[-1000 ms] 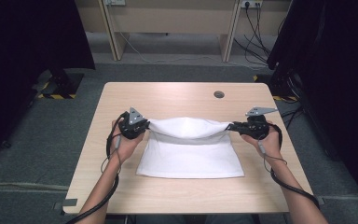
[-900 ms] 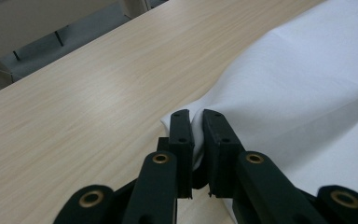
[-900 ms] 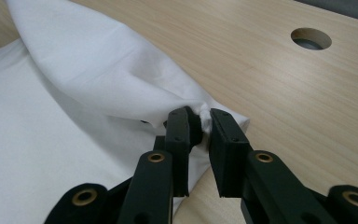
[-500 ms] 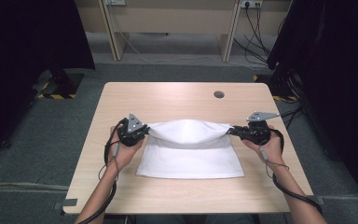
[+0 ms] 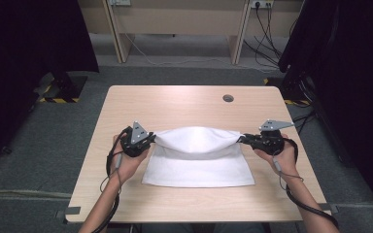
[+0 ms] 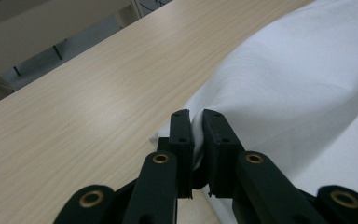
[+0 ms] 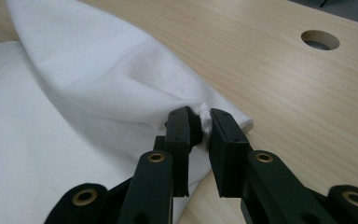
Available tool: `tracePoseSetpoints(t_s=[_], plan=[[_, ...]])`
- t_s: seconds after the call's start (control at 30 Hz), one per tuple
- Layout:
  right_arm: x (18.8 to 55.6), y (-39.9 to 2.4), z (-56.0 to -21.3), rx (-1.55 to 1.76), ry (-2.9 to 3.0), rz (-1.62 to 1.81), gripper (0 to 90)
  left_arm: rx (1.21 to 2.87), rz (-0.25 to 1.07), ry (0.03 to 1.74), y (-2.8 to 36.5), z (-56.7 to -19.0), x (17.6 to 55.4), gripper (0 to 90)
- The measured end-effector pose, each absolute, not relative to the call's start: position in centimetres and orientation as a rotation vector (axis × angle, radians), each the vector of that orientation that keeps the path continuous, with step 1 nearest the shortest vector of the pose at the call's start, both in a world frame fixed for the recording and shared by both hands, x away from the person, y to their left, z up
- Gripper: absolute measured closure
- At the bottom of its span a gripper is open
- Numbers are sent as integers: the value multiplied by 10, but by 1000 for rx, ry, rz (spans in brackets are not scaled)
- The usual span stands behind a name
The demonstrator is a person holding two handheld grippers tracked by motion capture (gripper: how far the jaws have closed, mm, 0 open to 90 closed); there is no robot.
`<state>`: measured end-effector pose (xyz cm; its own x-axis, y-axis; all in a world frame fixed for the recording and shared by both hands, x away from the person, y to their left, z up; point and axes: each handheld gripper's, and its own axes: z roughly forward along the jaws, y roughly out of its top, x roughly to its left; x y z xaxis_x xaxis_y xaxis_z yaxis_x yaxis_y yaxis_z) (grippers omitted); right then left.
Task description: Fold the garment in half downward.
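Soft white cloth (image 5: 199,155) sags limply between each hand-held gripper, left (image 5: 151,138) and right (image 5: 243,139), both pinching far corners above the surface (image 5: 175,102).

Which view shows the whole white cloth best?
The high view: the white cloth lies there whole, its far edge lifted between both grippers. Each gripper view gives a close-up of one pinched corner.

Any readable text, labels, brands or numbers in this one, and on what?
None: no word, brand or number shows on the white cloth, the wooden table, the left tool or the right tool.
The yellow-black striping on the floor is hazard tape, no lettering.
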<state>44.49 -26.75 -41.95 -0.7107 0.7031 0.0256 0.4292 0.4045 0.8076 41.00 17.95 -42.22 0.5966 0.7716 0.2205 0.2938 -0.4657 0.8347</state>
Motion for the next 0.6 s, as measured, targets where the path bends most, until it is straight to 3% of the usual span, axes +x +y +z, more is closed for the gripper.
tracePoseSetpoints(t_s=[0.6], plan=[[424,-268,-416,923,2338,1221,788,2026,775,793,179,-419,384,825]])
